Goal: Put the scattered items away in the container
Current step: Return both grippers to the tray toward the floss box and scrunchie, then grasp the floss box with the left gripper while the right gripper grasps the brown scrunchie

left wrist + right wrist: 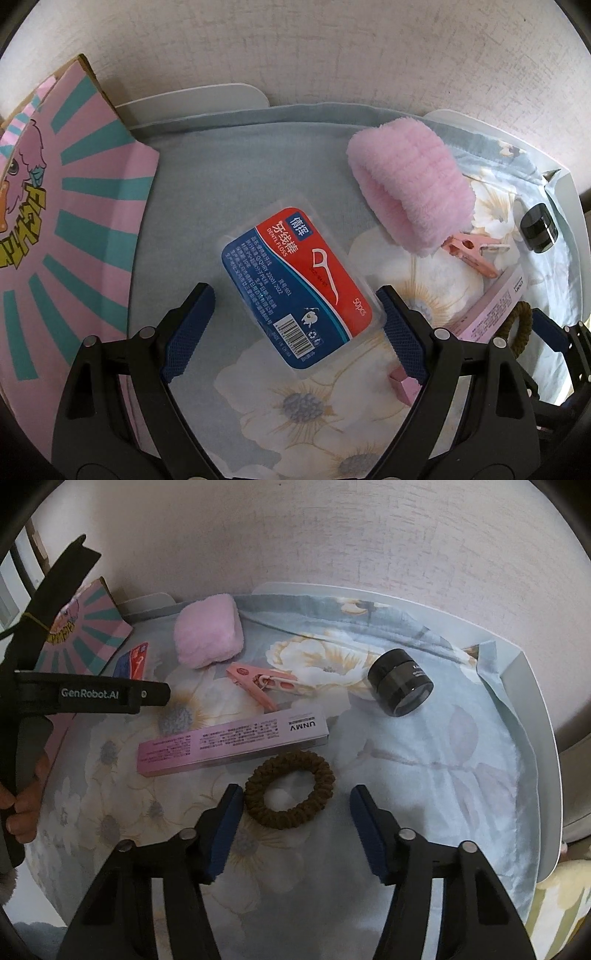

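Dental floss pick box (298,282): flat on the floral cloth (229,177), label up, lying askew between the pads of the left gripper (295,325). Jaws spread wide, one pad either side of the box, neither pressing on it; nothing held.

Brown scrunchie (290,789): flat on the same cloth, just ahead of the right gripper (295,825), partly between its fingertips. Jaws about half open, pads clear of the scrunchie; nothing gripped.

Just beyond the scrunchie, touching its far edge: long pink UNMV carton (232,740), lying flat. Past that, a pink clothes peg (255,685), and behind the peg a fluffy pink wristband (208,635). Off to the right, well apart: small black jar (400,682), tipped on its side.

At the left edge of the cloth: pink-and-teal striped cardboard box (74,206), beside the floss box. Under the cloth, a white tray rim (532,686).
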{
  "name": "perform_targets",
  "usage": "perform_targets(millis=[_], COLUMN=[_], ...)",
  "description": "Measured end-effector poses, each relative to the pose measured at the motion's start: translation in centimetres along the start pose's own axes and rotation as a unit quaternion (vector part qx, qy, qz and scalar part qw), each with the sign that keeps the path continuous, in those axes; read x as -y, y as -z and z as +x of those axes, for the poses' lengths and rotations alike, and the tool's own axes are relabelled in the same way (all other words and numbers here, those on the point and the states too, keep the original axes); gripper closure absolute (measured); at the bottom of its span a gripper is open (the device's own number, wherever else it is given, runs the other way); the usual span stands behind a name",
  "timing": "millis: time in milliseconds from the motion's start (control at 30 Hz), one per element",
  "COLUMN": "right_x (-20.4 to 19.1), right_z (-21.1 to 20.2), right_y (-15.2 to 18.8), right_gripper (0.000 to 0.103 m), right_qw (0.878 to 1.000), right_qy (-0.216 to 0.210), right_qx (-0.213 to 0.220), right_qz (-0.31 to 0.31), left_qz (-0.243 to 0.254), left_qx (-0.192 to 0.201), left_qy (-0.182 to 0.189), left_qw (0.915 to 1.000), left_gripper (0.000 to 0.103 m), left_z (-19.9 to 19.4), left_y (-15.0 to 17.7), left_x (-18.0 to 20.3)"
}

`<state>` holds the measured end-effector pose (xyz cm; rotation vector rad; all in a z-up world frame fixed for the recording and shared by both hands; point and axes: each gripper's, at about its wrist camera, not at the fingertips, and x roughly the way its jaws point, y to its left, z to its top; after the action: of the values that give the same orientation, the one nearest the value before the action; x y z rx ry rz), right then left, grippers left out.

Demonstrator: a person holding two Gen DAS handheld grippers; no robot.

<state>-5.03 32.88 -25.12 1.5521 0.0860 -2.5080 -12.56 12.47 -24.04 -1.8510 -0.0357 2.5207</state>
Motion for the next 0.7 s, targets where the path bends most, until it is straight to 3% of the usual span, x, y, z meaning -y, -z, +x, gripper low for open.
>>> perform_targets(millis=[133, 233, 267, 500, 700], right_x=[0.3, 0.5, 0.6, 1.1, 1.7], right_z=[-0.1, -0.1, -0.1, -0.4, -1.3], right_y=[-0.1, -0.2, -0.2, -0.2, 0.3], right_gripper=[0.054, 0.059, 0.063, 0.086, 0.089], right_qw=[1.000, 1.000, 1.000, 1.000, 0.999], right_qy=[0.002, 0.003, 0.007, 0.009, -0.004], right_qx=[0.002, 0.006, 0.009, 0.015, 0.026], right_qz=[-0.001, 0.000, 0.000, 0.011, 0.021], left_qz=[0.001, 0.008, 0.009, 0.013, 0.022], left_qx=[0.001, 0.006, 0.009, 0.012, 0.019], left_qy=[0.000, -0.003, -0.002, -0.002, -0.003], left_qw=[1.0000, 0.9999, 0.9999, 0.9998, 0.9996], left_gripper=[0.017, 0.027, 0.035, 0.040, 0.042], left_z=[-0.2, -0.5, -0.7, -1.3, -2.1], left_y=[0.3, 0.5, 0.6, 1.3, 1.8], left_x=[0.0, 0.2, 0.3, 0.2, 0.3])
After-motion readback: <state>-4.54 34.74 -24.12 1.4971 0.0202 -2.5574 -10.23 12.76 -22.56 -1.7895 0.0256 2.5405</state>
